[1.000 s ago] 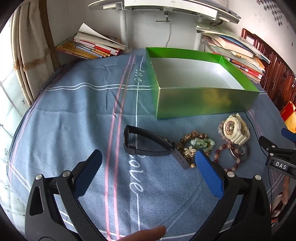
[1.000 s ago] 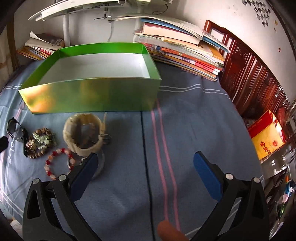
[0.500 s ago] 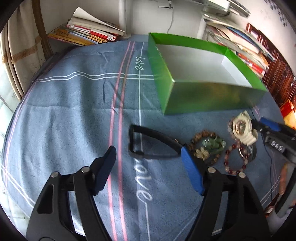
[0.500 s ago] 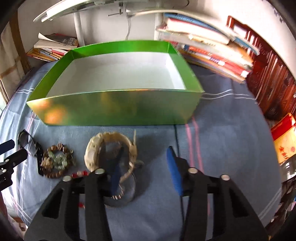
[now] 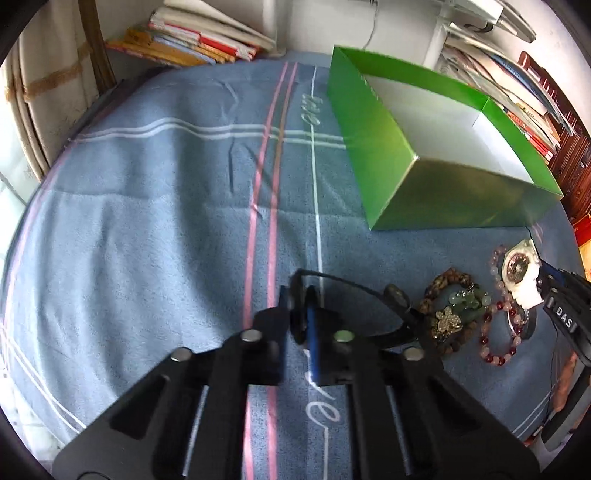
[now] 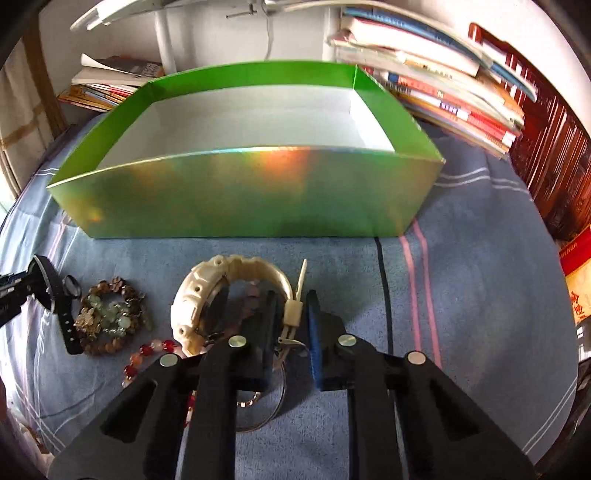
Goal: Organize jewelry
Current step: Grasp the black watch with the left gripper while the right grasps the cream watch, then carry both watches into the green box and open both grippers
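Note:
A black watch point(image 5: 354, 288) lies on the blue cloth, and my left gripper point(image 5: 297, 295) is shut on its looped strap. A cream watch point(image 6: 229, 266) stands on its edge in front of the green box point(image 6: 243, 192). My right gripper point(image 6: 291, 295) has its jaws closing on the cream strap near the buckle, with the pads against it. Between the two watches lie a brown and green bead bracelet point(image 5: 454, 314) and a red and pink bead bracelet point(image 5: 495, 343). The green box holds nothing that I can see.
Stacks of books point(image 6: 443, 74) line the back right, and more books point(image 5: 192, 33) sit at the back left. A white stand point(image 6: 166, 37) rises behind the box. A thin metal ring point(image 6: 273, 406) lies under the right gripper. A red carton point(image 6: 576, 280) stands off the right edge.
Both grippers came down and forward with wide jaws and shut. The left one took the black watch strap; the right one took the cream watch strap.

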A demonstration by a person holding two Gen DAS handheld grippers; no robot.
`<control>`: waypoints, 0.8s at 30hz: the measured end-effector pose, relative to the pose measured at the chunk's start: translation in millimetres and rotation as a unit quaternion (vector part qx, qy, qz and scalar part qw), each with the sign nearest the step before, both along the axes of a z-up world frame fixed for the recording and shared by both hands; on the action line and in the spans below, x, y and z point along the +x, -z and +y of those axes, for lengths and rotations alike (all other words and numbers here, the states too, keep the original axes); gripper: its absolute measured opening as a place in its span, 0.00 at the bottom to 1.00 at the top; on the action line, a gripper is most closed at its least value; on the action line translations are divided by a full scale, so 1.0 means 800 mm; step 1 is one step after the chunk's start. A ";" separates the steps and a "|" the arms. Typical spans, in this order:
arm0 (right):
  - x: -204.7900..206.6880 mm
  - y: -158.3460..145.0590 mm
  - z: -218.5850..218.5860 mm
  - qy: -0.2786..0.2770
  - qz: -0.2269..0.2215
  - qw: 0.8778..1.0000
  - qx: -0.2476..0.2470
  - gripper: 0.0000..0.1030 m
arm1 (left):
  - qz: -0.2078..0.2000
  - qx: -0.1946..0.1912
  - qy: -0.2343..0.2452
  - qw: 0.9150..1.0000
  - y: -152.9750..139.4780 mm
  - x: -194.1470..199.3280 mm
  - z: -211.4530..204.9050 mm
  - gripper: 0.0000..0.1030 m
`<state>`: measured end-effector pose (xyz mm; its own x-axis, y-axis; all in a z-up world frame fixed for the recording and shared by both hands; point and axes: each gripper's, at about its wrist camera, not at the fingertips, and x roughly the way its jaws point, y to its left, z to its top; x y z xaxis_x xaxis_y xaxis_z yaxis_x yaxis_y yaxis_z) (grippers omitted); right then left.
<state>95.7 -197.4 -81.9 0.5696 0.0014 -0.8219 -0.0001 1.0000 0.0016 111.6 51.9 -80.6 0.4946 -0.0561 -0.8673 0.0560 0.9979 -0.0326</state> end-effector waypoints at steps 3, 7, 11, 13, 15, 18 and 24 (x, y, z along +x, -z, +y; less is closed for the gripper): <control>-0.008 -0.012 -0.003 0.007 -0.017 1.000 0.002 0.09 | -0.017 0.000 0.006 1.000 -0.011 -0.005 -0.001 0.08; -0.017 -0.035 -0.013 0.023 -0.047 0.999 0.000 0.09 | -0.036 -0.005 0.007 0.999 -0.027 -0.013 -0.002 0.08; -0.024 -0.055 -0.028 0.037 -0.069 0.997 0.010 0.09 | -0.062 -0.015 0.013 0.998 -0.047 -0.023 -0.002 0.08; -0.025 -0.061 -0.034 0.042 -0.076 0.996 0.008 0.09 | -0.071 -0.019 0.018 0.997 -0.054 -0.027 -0.003 0.08; -0.022 -0.055 -0.036 0.047 -0.068 0.997 -0.004 0.09 | -0.075 -0.015 0.026 0.997 -0.054 -0.024 -0.009 0.08; -0.020 -0.042 -0.027 0.028 -0.051 0.998 0.004 0.09 | -0.059 -0.019 0.032 0.998 -0.044 -0.023 -0.018 0.08; -0.017 -0.084 -0.022 0.019 -0.104 0.994 0.023 0.09 | -0.097 -0.038 0.059 0.993 -0.077 -0.023 -0.034 0.08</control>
